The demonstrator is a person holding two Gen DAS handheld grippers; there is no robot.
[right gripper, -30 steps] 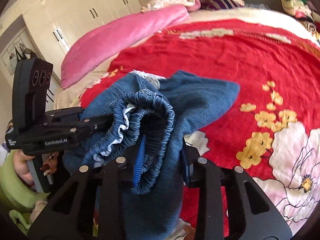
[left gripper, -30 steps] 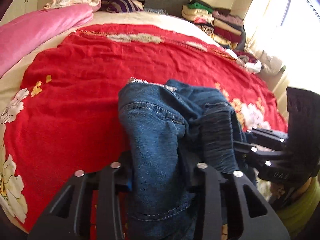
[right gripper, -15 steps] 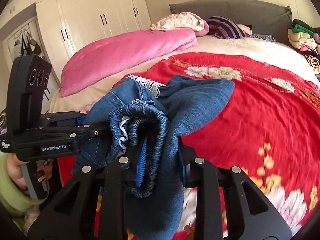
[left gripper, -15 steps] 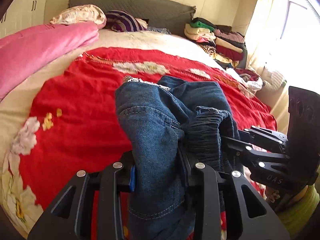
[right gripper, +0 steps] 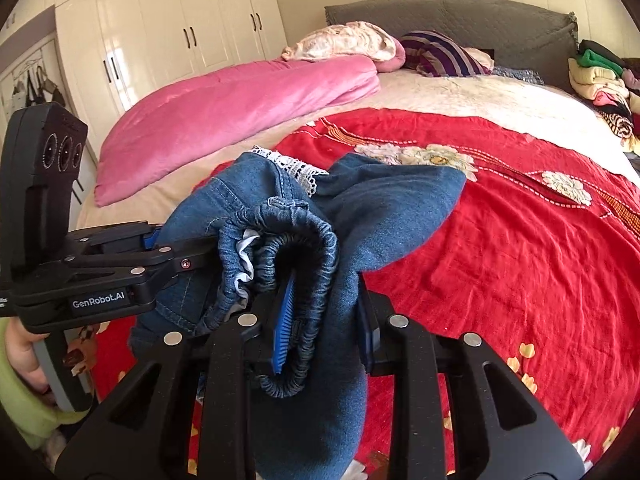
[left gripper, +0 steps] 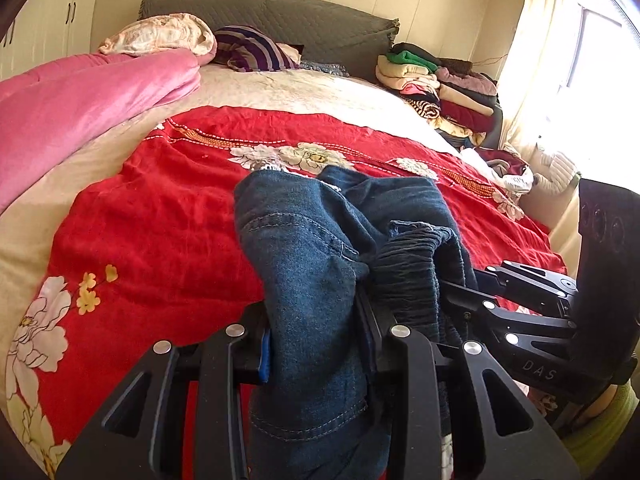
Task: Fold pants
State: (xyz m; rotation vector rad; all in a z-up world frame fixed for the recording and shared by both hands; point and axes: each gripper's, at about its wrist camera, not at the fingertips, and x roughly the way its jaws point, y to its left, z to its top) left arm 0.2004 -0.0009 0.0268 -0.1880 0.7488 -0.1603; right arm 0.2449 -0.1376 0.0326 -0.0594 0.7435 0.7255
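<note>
The bed [left gripper: 280,92] fills both views, its red floral cover [left gripper: 168,220] spread flat across the middle of each frame, likely as the folding surface. A pink quilt [right gripper: 240,104] is rolled along the upper left and a stack of folded clothes [left gripper: 436,88] sits upper right in the left view, both apparently pushed aside to leave the cover free.

The pants [left gripper: 316,264], blue denim with an elastic waistband [right gripper: 292,240] and a strip of white lace [right gripper: 292,166], hang bunched at lower centre of both frames, lifted above the cover, not lying on it. They seem to be held at the waist so the legs can drop and straighten before laying out.

The left gripper [left gripper: 316,344] is pinching a thick fold of denim between its fingers. The right gripper [right gripper: 324,320], lower centre of its own view, is pressed onto the gathered waistband beside it. The two grippers sit near each other, so the cloth between them stays crumpled; folding proper looks not yet begun.
</note>
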